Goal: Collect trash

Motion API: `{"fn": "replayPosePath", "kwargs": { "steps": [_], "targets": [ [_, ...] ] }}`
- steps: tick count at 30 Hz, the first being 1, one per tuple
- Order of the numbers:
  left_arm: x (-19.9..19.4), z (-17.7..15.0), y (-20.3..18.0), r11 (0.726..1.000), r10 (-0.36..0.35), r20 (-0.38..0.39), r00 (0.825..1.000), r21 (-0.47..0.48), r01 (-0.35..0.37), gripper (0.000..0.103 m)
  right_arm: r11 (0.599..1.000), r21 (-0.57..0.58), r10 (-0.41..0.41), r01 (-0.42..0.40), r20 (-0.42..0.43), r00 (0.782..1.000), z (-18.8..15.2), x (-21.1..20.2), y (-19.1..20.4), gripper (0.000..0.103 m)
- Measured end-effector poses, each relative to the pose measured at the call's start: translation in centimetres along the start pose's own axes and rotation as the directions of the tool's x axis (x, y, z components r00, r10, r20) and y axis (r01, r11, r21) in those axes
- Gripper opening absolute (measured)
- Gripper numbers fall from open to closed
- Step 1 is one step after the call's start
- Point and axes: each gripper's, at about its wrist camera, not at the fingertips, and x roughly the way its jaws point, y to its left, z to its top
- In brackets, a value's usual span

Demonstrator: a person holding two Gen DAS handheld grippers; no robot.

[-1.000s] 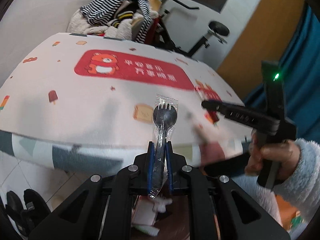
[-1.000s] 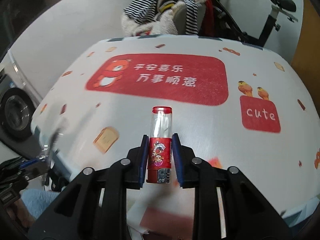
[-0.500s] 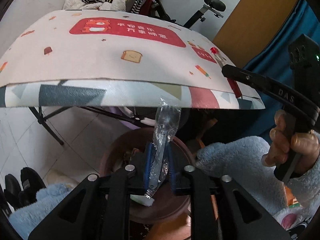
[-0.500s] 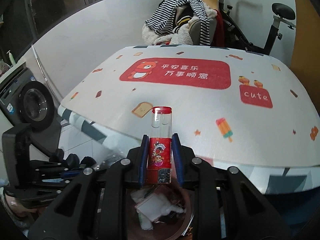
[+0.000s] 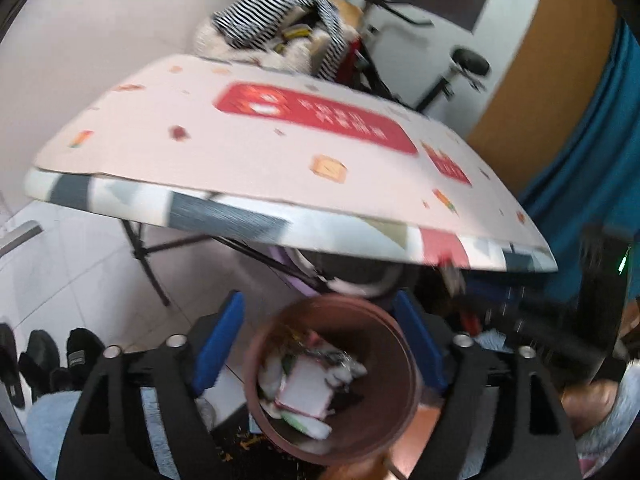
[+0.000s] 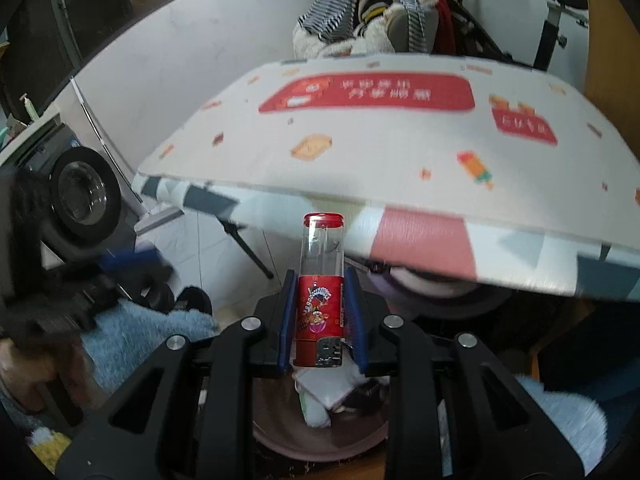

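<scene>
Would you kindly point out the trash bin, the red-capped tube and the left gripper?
trash bin (image 5: 400, 332): left wrist view, brown rim.
red-capped tube (image 6: 320, 312): right wrist view, red label.
left gripper (image 5: 320, 344): left wrist view, between open fingertips.

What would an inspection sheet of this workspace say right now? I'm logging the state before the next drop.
Surface: table with a printed cloth; nothing seen on the part in view.
Job's things: brown bin on the floor below the table edge, holding paper and wrapper trash; red-capped clear tube not yet in it.
Clutter: dark shoes on the floor tiles.
Grippers: left hand-held gripper open and empty above the bin; right hand-held gripper shut on the tube, above the bin.
Cables: nothing seen.
Surroundings: clothes pile behind the table, exercise bike, washing machine, blue curtain.
</scene>
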Motion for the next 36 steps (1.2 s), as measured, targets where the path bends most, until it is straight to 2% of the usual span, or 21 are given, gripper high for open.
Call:
{"fn": "replayPosePath", "kwargs": {
  "steps": [4,10,19,21,22,24,26,36],
  "targets": [
    [-1.4,0.2,1.2,0.997,0.072,0.043,0.996,-0.043,-0.070,0.092,1.000,0.020,-0.002,0.004,-0.060,0.998,-1.6,1.4,-0.1,0.026],
    [-1.8,0.2,3.1,0.985,0.138,0.037,0.990,-0.113,-0.133,0.092,0.999,0.033,-0.006,0.010,-0.137,0.991,-3.1,3.0,0.3,0.027],
    [-1.8,-0.1,3.3,0.982,0.155,0.031,0.987,-0.116,-0.150,0.093,0.999,0.040,-0.003,0.010,-0.181,0.983,-3.5,3.7,0.7,0.029],
    [-1.7,-0.2,3.3,0.981,0.159,0.029,0.987,-0.115,-0.154,0.093,0.999,0.039,-0.014,0.022,-0.176,0.984,-3.5,3.6,0.7,0.049],
    [-1.7,-0.2,3.3,0.981,0.159,0.030,0.987,-0.115,-0.154,0.093,0.999,0.040,-0.020,0.027,-0.165,0.986,-3.4,3.4,0.8,0.055],
    [-1.7,-0.2,3.2,0.981,0.160,0.031,0.987,-0.115,-0.156,0.094,0.998,0.040,-0.040,0.046,-0.145,0.989,-3.2,3.1,0.7,0.082],
    [-1.8,-0.2,3.1,0.980,0.166,0.036,0.985,-0.115,-0.161,0.094,0.996,0.044,-0.074,0.079,-0.123,0.990,-3.0,2.8,0.5,0.097],
    [-1.6,0.7,2.3,0.977,0.203,0.035,0.978,-0.065,-0.201,0.095,0.987,0.079,-0.128,0.139,-0.135,0.983,-2.4,2.4,-1.0,0.097]
  ]
}}
